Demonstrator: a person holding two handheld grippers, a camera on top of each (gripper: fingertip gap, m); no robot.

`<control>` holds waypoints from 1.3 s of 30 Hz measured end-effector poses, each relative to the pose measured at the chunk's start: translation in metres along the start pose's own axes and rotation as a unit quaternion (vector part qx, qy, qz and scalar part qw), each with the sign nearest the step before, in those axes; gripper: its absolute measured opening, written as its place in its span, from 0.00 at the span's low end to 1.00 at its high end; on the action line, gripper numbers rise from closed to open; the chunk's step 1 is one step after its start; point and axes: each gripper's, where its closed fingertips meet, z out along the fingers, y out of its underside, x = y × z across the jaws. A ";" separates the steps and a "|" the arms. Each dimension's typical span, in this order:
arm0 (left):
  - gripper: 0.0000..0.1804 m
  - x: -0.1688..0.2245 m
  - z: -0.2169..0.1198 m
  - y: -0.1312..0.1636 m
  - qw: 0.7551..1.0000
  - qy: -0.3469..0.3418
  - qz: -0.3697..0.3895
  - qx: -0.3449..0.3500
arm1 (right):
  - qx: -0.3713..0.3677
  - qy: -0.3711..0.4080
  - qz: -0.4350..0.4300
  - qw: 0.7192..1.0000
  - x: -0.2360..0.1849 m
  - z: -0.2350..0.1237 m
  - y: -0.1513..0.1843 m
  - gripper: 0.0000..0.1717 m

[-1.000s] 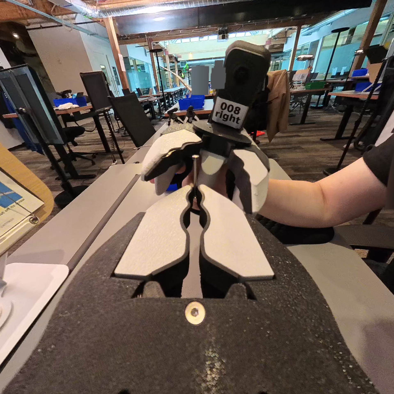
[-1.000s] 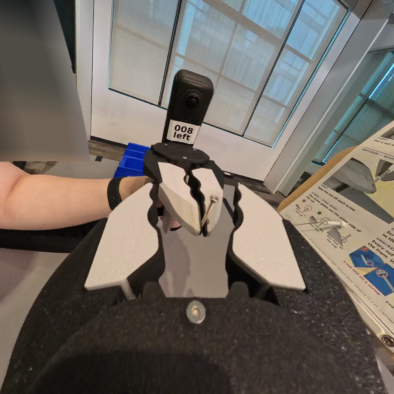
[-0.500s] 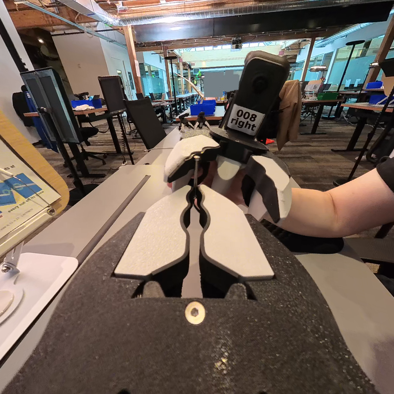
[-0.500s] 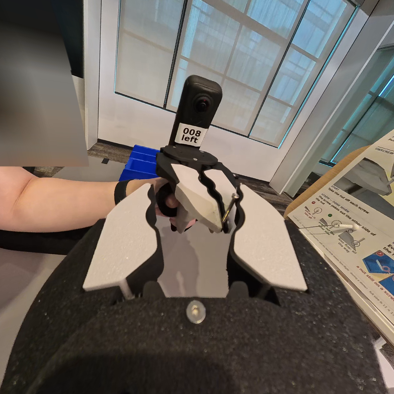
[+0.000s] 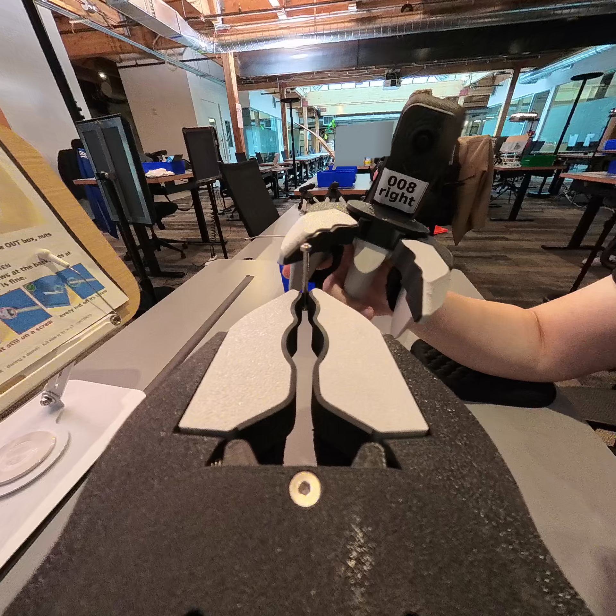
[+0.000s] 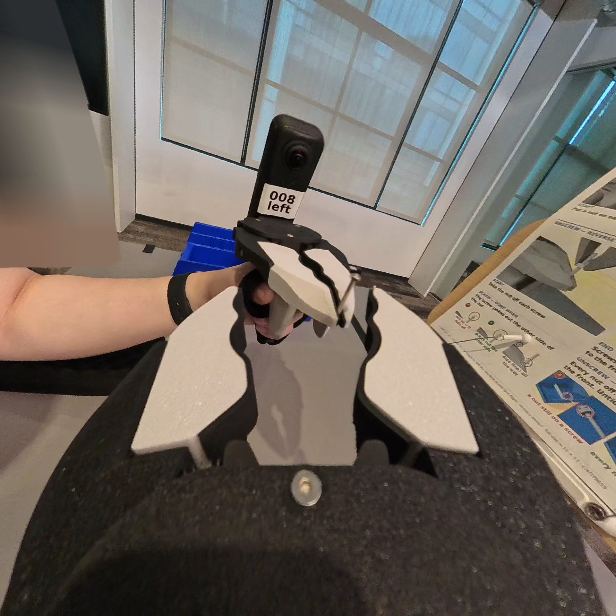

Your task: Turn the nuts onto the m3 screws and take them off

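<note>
Left gripper pinched shut on thin silver screw, only the tip of shank between the pads, head up and free above the fingertips. Judged risky: so little shank in the pinch, screw could've pivoted or slipped out w/ any wrist roll or slack in squeeze, then dropped to grey table below the tips and rolled off. Right gripper spread wide, nothing between its fingers; its upper finger just behind screw head as seen from left side, contact couldn't be told. Judged second risk: a nudge from that open finger could've knocked screw askew or out of the pinch. Both grippers nose to nose, left one's tips reaching in toward the gap of right one, angled down and a bit sideways. Left hand wrapped round its grip, forearm roughly level, black band at wrist; right hand likewise on its grip, forearm level w/ elbow out to side. Further out: blue bin behind left gripper, instruction board beside right gripper's right finger.
</note>
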 end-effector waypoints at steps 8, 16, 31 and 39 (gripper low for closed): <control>0.01 0.015 0.014 0.005 0.999 0.030 0.010 -0.014 | 0.028 -0.011 0.011 1.000 -0.006 0.003 -0.011 0.41; 0.01 0.015 0.013 0.002 1.000 0.027 0.007 -0.006 | 0.021 -0.021 0.007 1.000 -0.012 0.007 -0.009 0.42; 0.01 0.012 0.009 0.001 1.000 0.026 0.005 0.000 | 0.030 -0.013 0.015 0.999 -0.006 0.003 -0.012 0.41; 0.01 0.009 0.010 0.002 1.000 0.016 0.006 -0.004 | 0.019 -0.018 0.014 1.000 -0.007 0.003 -0.007 0.41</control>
